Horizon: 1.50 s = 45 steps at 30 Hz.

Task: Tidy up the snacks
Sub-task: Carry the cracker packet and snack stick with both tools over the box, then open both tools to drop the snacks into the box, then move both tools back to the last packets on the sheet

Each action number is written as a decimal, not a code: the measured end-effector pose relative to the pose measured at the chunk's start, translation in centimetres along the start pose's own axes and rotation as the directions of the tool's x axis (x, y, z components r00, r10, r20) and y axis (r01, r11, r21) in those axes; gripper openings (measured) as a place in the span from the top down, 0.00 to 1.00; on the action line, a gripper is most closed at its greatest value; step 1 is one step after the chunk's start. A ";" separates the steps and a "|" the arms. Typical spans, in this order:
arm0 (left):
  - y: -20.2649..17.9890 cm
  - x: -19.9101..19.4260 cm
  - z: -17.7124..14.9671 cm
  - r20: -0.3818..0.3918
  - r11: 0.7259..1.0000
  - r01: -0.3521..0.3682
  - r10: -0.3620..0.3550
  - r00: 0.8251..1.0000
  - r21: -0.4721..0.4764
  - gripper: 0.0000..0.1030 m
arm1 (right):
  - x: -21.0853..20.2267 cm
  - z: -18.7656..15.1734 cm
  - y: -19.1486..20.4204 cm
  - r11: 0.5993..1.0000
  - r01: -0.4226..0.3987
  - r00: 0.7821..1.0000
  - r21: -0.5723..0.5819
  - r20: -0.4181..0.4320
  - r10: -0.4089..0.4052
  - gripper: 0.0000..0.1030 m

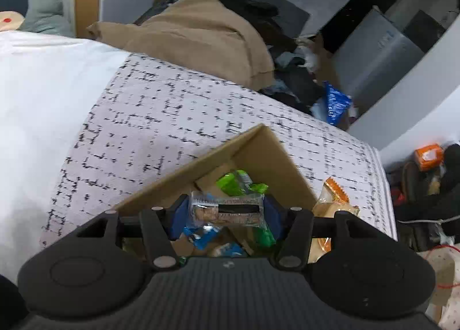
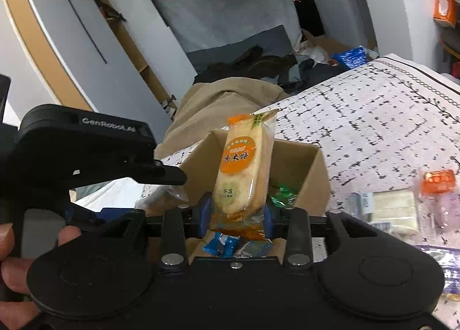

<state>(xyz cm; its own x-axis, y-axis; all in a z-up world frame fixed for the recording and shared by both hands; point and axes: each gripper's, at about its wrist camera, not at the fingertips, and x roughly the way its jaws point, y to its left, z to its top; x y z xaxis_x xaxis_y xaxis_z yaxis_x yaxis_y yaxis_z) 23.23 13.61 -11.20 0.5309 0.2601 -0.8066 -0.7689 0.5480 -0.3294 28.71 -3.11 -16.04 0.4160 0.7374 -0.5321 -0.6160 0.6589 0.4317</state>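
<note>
Snacks held over cardboard box, frame centre.
Left gripper was clamped on a silver packet; right gripper was clamped on an orange rice cracker.

Setting: a lived-in bedroom of a home. Evidence: a bed spread with a white, black-flecked cover; a tan blanket heaped at its edge; a plush toy by the pillow end; dark clothes strewn on the floor; tall grey wardrobe doors stood along the wall.
</note>
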 end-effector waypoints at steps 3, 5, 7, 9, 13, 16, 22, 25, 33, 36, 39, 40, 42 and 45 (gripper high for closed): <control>0.4 0.4 0.3 -0.015 1.000 -0.019 0.018 1.000 -0.020 0.38 | 0.0 -0.3 0.2 1.000 0.008 1.000 -0.019 0.004 -0.008 0.38; 0.6 0.7 0.4 -0.028 0.999 -0.028 0.027 0.999 -0.033 0.30 | -0.3 -0.4 0.1 1.000 -0.008 1.000 -0.019 0.000 0.008 0.38; 0.7 0.8 0.4 -0.029 0.999 -0.041 0.040 0.999 -0.034 0.26 | -0.7 -0.5 0.0 1.000 -0.019 1.000 -0.020 0.003 0.019 0.38; 0.6 0.9 0.3 -0.034 0.998 -0.051 0.050 0.998 -0.030 0.25 | -1.3 -0.4 0.0 1.000 -0.021 1.000 -0.017 0.004 0.022 0.38; 0.6 0.8 0.0 -0.049 0.998 -0.055 0.054 0.997 -0.025 0.23 | -2.3 -0.2 -0.4 1.000 0.003 1.000 -0.005 -0.001 -0.003 0.38; 0.5 0.5 -0.3 -0.052 0.998 -0.060 0.059 0.997 -0.021 0.20 | -3.2 -0.2 -1.2 1.000 0.026 1.000 0.017 -0.004 -0.026 0.38; -0.1 -0.2 -1.2 -0.041 0.999 -0.055 0.055 0.998 -0.002 0.18 | -5.0 0.0 -3.2 0.995 0.086 0.996 0.059 0.003 -0.086 0.38; -0.8 -0.6 -2.0 -0.044 0.999 -0.043 0.044 0.998 0.016 0.18 | -6.0 -0.1 -4.5 0.990 0.114 0.994 0.081 -0.002 -0.114 0.38; -3.2 -1.3 -4.6 -0.062 0.997 0.010 -0.006 0.998 0.071 0.18 | -8.7 -1.2 -8.2 0.974 0.183 0.983 0.131 -0.028 -0.180 0.38; -4.2 -1.5 -5.7 -0.073 0.995 0.042 -0.035 0.997 0.093 0.18 | -9.2 -1.3 -9.4 0.969 0.196 0.981 0.152 -0.025 -0.195 0.38; -5.4 -1.6 -6.7 -0.080 0.990 0.067 -0.057 0.995 0.126 0.18 | -9.4 -1.3 -10.5 0.964 0.206 0.978 0.170 -0.025 -0.205 0.38; -5.8 -1.7 -7.0 -0.081 0.988 0.072 -0.061 0.995 0.135 0.18 | -9.5 -1.3 -10.8 0.963 0.208 0.978 0.174 -0.025 -0.206 0.38; -6.6 -1.8 -7.6 -0.082 0.984 0.082 -0.070 0.994 0.156 0.18 | -9.6 -1.2 -11.4 0.961 0.210 0.978 0.180 -0.031 -0.208 0.38; -7.7 -1.9 -8.3 -0.086 0.979 0.092 -0.078 0.993 0.184 0.18 | -9.8 -1.3 -12.3 0.957 0.215 0.977 0.196 -0.039 -0.212 0.38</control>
<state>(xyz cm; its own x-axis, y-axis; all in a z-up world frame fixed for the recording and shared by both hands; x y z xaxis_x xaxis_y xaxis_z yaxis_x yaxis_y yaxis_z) 25.11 2.29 -11.21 0.5565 0.1478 -0.8176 -0.6380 0.7064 -0.3065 31.35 -18.59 -17.08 0.5103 0.5748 -0.6397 -0.3690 0.8182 0.4409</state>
